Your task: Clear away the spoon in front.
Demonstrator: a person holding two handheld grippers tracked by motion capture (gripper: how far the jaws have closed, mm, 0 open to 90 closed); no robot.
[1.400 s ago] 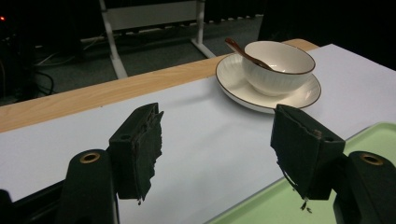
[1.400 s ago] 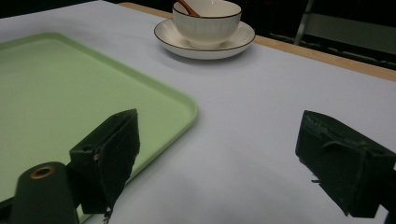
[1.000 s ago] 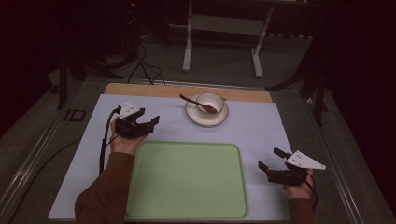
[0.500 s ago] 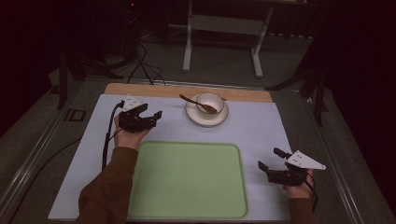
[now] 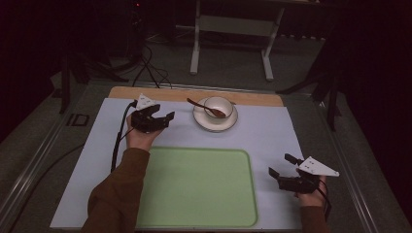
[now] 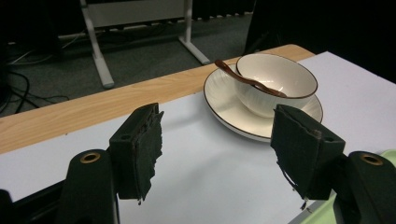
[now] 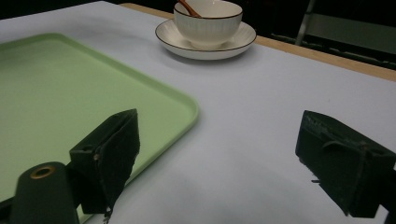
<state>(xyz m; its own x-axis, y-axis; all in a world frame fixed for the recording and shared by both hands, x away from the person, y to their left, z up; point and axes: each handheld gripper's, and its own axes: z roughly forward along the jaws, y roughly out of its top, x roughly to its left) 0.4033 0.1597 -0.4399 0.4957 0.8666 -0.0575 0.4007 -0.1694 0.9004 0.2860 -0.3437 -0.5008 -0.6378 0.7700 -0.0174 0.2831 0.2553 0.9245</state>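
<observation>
Jaws of both grippers stand wide apart with nothing between the pads. The left gripper point(image 5: 160, 118), held in the person's left hand point(image 5: 140, 137), sits over the pale sheet point(image 5: 272, 131) at the far left of the bench point(image 5: 194, 93), its jaws pointing toward the saucer point(image 5: 231, 122). In the left gripper view the two black pads point(image 6: 144, 149) frame bare sheet, and the saucer lies just beyond the right-hand pad, near but not touching it.

The saucer carries a white bowl point(image 5: 218, 106) with a dark rim, upright and centred on it. A brown spoon point(image 5: 206, 108) rests in the bowl, its scoop end inside and its handle leaning out over the rim toward the left in the high view. Saucer, bowl and spoon stand near the far edge of the sheet, close to the wooden strip of the bench.

A light green tray point(image 5: 194, 187) lies flat on the near half of the sheet, between the two hands and with nothing on it. The right gripper point(image 5: 284, 170) is at the near right, just beside the tray's right edge and well apart from the saucer. In the right gripper view its jaws hover over the sheet, the left pad above the tray's rounded corner point(image 7: 187, 109), with the bowl and saucer far ahead.
</observation>
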